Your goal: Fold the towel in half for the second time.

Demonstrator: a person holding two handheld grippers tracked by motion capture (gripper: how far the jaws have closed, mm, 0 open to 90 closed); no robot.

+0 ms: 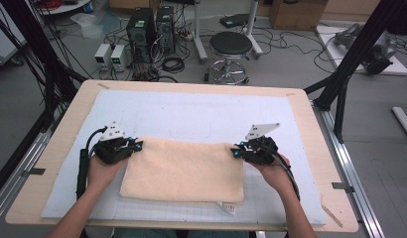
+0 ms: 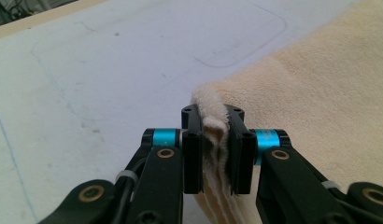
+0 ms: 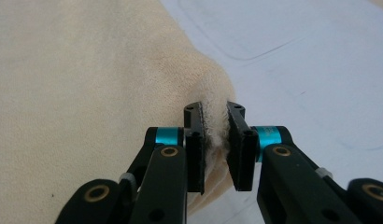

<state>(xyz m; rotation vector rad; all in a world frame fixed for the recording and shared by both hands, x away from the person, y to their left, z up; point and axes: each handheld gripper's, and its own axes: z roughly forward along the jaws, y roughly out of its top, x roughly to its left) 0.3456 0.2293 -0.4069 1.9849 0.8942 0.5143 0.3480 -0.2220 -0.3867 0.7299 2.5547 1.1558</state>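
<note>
- This was a lab or workshop.
- Beyond the wooden table (image 1: 62,148) stood computer towers (image 1: 152,29) and power supplies (image 1: 111,55).
- Cables (image 1: 291,39) trailed over the floor behind it, near a round stool (image 1: 230,47).

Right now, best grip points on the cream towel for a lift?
The two far corners, one per tool, each approached from its own outer side. The towel lies flat and folded, so only edges and corners offer a pinchable bunch. The left tool and right tool are already clamped there, cloth bunched between the pads.
</note>
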